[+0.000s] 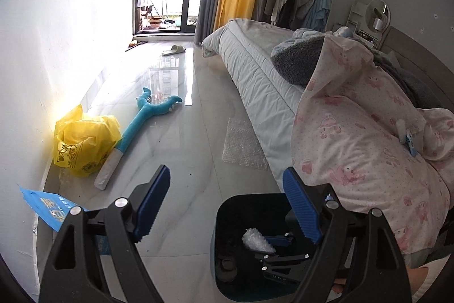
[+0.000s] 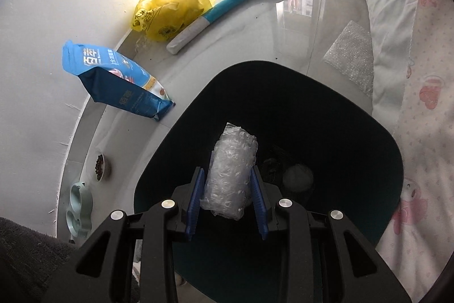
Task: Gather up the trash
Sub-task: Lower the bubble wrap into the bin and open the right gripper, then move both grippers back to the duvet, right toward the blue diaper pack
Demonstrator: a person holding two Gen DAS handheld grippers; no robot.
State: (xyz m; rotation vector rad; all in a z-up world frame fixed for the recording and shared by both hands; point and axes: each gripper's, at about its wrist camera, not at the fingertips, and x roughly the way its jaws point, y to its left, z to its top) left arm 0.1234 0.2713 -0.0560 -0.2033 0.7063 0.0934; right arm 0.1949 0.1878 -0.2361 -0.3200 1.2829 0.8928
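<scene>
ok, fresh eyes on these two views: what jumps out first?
The right gripper holds a bubble wrap roll over the dark bin. By the wall lie a yellow bag and a blue plush toy. A pink printed quilt covers the bed at right.

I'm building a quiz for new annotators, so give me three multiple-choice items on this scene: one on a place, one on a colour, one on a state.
1. Where is the flat bubble wrap sheet?
A. on the floor beside the bed
B. on the bed
C. in the bin

2. What colour is the crumpled plastic bag by the wall?
A. red
B. yellow
C. black

3. The right tool is
A. empty
B. holding a slipper
C. gripping a bubble wrap roll above the bin

Answers: A, it lies on tile along the mattress; B, plainly yellow; C, the roll sits between its pads.
</scene>
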